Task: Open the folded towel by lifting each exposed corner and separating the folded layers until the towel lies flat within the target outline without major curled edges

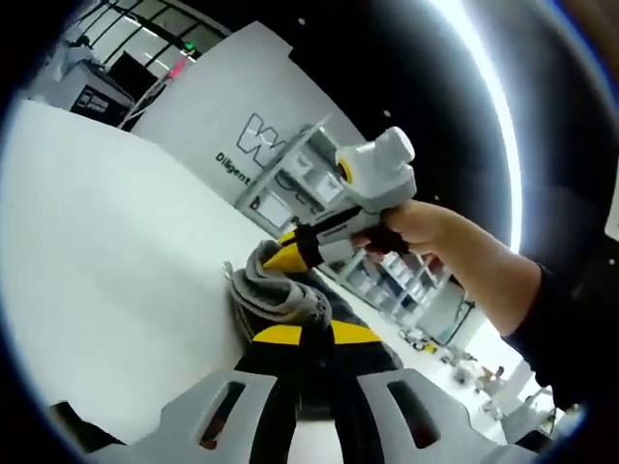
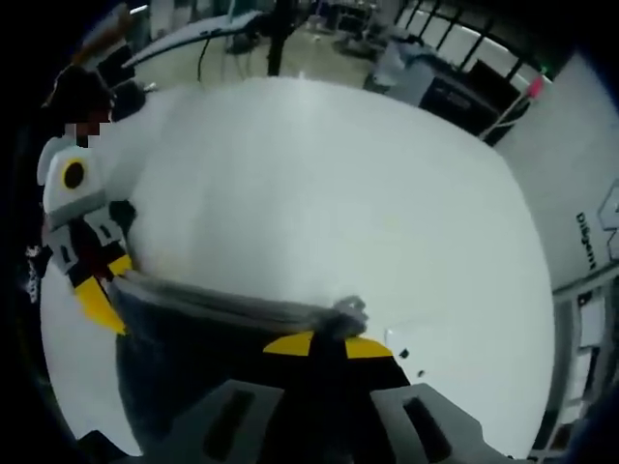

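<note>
Spanning the white table [image 2: 319,193], the grey towel [image 2: 193,319] hangs stretched between both claws. Left gripper [image 1: 305,333] pinches its bunched, soft corner; right gripper [image 2: 314,345] is clamped on the other crumpled edge.

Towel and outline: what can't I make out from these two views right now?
- Target outline: not discernible on the white table in either view.
- Towel: left gripper view, far part hidden behind the right tool.
- Towel's lower part: right gripper view, behind the right tool; folds blurred.
- Left tool: cut by the view's edge.
</note>
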The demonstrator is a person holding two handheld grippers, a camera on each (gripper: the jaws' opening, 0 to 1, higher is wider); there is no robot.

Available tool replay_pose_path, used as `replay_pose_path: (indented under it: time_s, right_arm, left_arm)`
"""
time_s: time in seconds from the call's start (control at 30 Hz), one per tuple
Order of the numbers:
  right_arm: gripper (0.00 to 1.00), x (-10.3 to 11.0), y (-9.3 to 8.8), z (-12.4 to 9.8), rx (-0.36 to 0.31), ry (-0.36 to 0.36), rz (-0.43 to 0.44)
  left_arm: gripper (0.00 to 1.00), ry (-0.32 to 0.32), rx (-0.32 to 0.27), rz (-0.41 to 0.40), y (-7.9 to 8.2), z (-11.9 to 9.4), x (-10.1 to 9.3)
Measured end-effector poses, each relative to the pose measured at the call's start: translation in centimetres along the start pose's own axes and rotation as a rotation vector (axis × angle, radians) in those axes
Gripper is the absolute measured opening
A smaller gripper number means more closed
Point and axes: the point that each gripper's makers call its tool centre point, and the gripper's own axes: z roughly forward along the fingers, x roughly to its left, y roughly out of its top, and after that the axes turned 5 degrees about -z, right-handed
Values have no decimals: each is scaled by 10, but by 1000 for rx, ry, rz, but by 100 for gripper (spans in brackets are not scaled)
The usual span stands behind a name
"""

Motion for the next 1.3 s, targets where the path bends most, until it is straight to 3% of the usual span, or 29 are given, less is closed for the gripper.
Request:
replay_pose_path:
  time_s: [0.17, 0.47, 0.6, 0.7, 0.87, 0.93, 1.3]
  right_arm:
    - [4, -1, 1, -3, -17, -3, -6]
    - [4, 0, 7, -8, -41, -12, -19]
    - [4, 0, 9, -11, -47, -12, -21]
    - [3, 1, 9, -15, -46, -23, -25]
    - [4, 2, 10, -22, -63, -37, -25]
    - [3, 0, 10, -23, -71, -48, -27]
    - [4, -5, 9, -33, -84, -78, -22]
  left_arm:
    - [5, -63, -6, -58, 4, 2, -7]
    - [5, -85, -14, -5, 11, 2, -11]
    - [5, -102, -13, 68, 15, 3, -17]
    - [4, -113, -10, 49, 10, 2, -19]
    - [4, -147, -33, 62, 14, 3, -25]
    - [4, -130, -36, 107, 16, 3, -23]
    - [4, -121, -34, 94, 22, 4, -28]
